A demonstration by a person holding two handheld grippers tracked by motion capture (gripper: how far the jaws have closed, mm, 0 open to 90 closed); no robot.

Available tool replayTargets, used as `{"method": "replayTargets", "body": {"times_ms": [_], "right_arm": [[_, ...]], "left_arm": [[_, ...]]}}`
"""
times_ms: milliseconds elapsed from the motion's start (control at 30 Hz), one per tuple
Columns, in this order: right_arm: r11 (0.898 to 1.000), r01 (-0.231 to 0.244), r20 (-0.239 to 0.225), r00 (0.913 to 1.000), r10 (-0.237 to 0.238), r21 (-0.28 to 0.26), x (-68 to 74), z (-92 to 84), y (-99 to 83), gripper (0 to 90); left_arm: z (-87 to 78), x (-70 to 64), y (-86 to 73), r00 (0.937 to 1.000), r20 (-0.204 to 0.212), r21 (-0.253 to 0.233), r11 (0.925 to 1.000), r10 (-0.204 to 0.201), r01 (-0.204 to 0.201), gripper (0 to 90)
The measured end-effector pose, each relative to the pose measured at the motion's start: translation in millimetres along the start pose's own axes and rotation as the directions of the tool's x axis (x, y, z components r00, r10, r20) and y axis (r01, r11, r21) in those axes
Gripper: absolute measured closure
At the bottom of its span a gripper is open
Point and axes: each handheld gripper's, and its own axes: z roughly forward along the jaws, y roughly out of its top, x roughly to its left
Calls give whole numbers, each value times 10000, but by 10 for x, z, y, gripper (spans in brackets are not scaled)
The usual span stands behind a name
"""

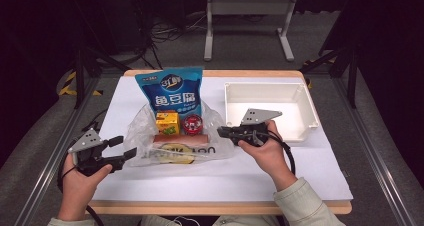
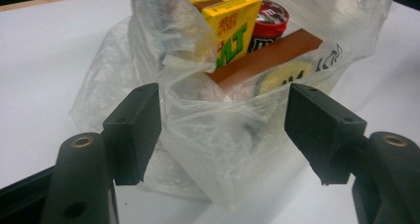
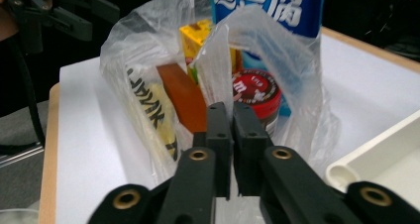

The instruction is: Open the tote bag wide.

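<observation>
The jaws of the left gripper [image 1: 125,148] stood apart at the lower left of the high view, pads clear of the clear plastic bag [image 1: 145,136], while the right gripper [image 1: 221,131] held its jaws together at the bag's right edge; whether film was pinched between them I could not tell. The bag sat mid-frame on the white table [image 1: 310,171], holding a blue snack pouch [image 1: 172,91], a yellow carton [image 1: 167,122] and a red-lidded tin [image 1: 192,124]. A white tray [image 1: 310,106] lay to the right.

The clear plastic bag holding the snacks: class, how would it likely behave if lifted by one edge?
The clear plastic bag looks thin and crumpled, so probably floppy. Its mouth gapes, so the yellow carton and red-lidded tub might shift or spill.
</observation>
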Motion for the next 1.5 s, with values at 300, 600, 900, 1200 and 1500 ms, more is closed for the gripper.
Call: {"method": "replayTargets", "body": {"times_ms": [300, 600, 900, 1200, 1500], "right_arm": [[9961, -230, -260, 9993, 253, 858, -20, 148, -214, 900], [9858, -304, -245, 9991, 349, 1654, -28, 284, -393, 900], [9770, -130, -179, 9997, 172, 2128, -21, 393, -484, 804], [9683, -295, -267, 9989, 373, 2482, -20, 524, -527, 564], [9531, -52, -640, 9976, 257, 3028, -19, 586, -550, 862]], "left_arm": [[201, 111, -137, 9987, 460, 394, 9990, -225, 207, 323], [360, 200, -245, 9975, 604, 998, 9946, -359, 298, 335], [446, 236, -332, 9954, 832, 1488, 9883, -470, 342, 419], [550, 221, -426, 9915, 1126, 2129, 9763, -646, 394, 601], [596, 222, -442, 9891, 1277, 2423, 9694, -733, 405, 828]]}}
